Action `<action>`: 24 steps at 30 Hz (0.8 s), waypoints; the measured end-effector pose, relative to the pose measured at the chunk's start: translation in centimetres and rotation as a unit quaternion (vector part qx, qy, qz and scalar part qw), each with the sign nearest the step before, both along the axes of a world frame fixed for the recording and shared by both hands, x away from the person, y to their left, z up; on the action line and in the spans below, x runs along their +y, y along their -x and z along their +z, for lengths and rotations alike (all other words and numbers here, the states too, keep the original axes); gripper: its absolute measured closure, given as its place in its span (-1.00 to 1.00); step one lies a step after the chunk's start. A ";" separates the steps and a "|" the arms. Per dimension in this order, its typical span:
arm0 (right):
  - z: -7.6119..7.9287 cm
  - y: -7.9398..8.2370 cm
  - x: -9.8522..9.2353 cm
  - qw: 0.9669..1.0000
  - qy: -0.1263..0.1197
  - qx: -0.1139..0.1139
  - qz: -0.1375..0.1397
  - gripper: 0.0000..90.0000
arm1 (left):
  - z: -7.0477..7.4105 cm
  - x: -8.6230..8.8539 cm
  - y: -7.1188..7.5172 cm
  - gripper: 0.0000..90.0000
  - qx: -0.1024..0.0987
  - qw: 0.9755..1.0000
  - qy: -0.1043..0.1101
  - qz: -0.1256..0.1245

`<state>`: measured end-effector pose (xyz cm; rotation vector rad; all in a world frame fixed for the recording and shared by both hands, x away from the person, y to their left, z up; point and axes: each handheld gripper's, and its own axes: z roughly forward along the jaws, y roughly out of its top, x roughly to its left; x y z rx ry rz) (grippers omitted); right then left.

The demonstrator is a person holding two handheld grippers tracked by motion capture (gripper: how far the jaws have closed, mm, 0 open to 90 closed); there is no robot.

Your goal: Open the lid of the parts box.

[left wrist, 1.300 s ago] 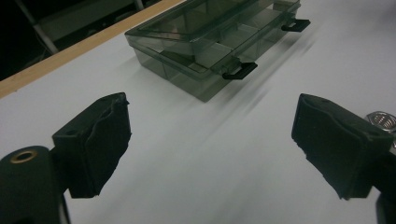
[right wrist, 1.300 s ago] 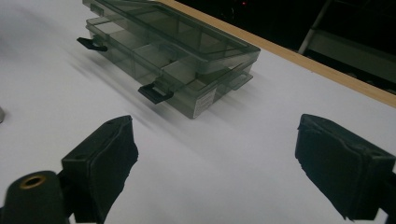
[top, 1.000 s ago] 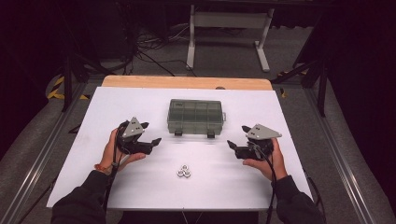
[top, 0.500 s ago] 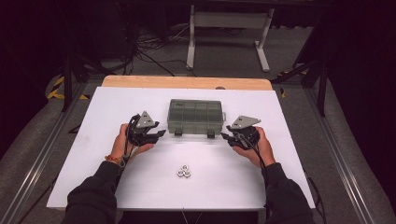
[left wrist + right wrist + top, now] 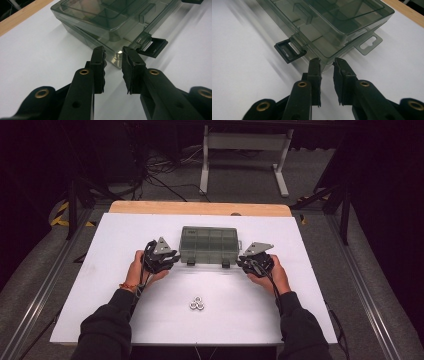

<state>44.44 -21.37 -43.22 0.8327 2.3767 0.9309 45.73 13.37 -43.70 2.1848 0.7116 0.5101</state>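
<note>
Smoky plastic box (image 5: 209, 244) cropped in claw views; left claw (image 5: 113, 55), right claw (image 5: 327, 61) narrowing, gripping nothing.

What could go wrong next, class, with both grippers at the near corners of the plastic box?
1. The left gripper and right gripper have just been closing, yet nothing sits between the jaws; they may grip nothing.
2. Both black latches hang open, so lifting the box could swing the lid up.
3. A nudged box might slide on the smooth white table.
</note>
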 end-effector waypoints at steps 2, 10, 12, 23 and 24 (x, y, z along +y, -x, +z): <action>-0.2 -0.1 0.0 1.000 -0.001 0.002 -0.002 0.72 | -0.1 -0.2 -0.1 0.63 -0.002 1.000 -0.002 0.002; -0.3 -0.2 -0.1 1.000 -0.013 0.003 -0.004 0.79 | -0.2 -0.1 -0.3 0.67 0.009 1.000 0.011 0.002; -0.2 -0.2 -0.1 1.000 -0.015 0.003 -0.005 0.80 | -0.2 -0.1 -0.4 0.67 0.011 1.000 0.012 0.001; -0.3 -0.1 -0.1 1.000 -0.023 0.003 -0.010 0.83 | -0.6 -0.4 -0.4 0.67 0.023 1.000 0.007 -0.002; -0.3 -0.1 -0.1 1.000 -0.022 0.003 -0.010 0.83 | -0.6 -0.4 -0.4 0.67 0.023 1.000 0.003 -0.002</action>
